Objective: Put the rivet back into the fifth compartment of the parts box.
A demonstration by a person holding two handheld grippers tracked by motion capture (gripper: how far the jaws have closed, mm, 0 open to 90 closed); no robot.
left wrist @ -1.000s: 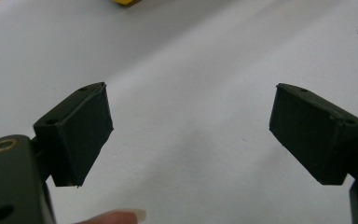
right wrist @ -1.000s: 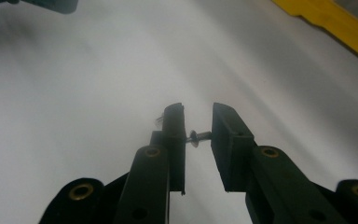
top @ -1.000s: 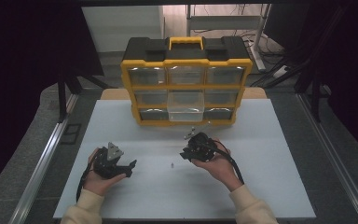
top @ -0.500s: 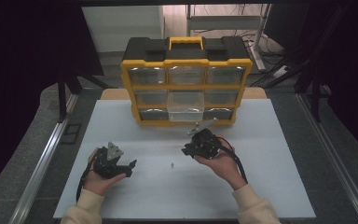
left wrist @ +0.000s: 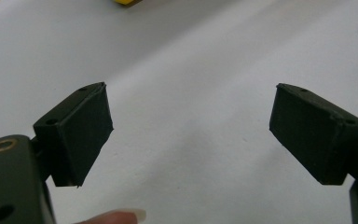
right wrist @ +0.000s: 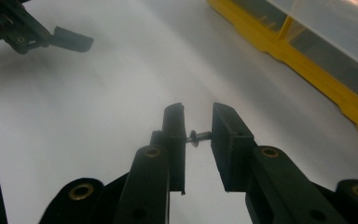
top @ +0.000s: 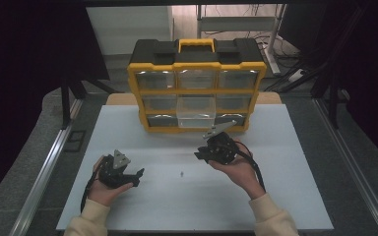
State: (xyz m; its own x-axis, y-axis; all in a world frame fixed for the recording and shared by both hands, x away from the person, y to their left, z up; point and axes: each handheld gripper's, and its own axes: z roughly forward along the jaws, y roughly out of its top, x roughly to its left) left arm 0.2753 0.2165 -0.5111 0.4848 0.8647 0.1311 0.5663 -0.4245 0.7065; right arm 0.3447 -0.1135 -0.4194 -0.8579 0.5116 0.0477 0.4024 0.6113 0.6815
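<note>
My right gripper (right wrist: 198, 122) is shut on a small metal screw (right wrist: 199, 136), pinched end to end between the two pads. In the high view the right gripper (top: 201, 155) hovers above the white table, just in front of the yellow organizer (top: 197, 91). A clear drawer (top: 196, 116) sticks out of the organizer's lower middle slot. My left gripper (top: 137, 177) rests at the front left of the table. Its jaws stand wide open (left wrist: 191, 126) with nothing between them. Another small metal part (top: 181, 173) lies on the table between the two hands.
The white table top (top: 285, 196) spreads in front of the organizer, which stands upright at the table's far edge. Metal rails run along both sides of the table. The left gripper (right wrist: 70, 39) appears far off in the right gripper view.
The right gripper has risen a little with the screw and drifted slightly toward the organizer. The left gripper has stayed put.
</note>
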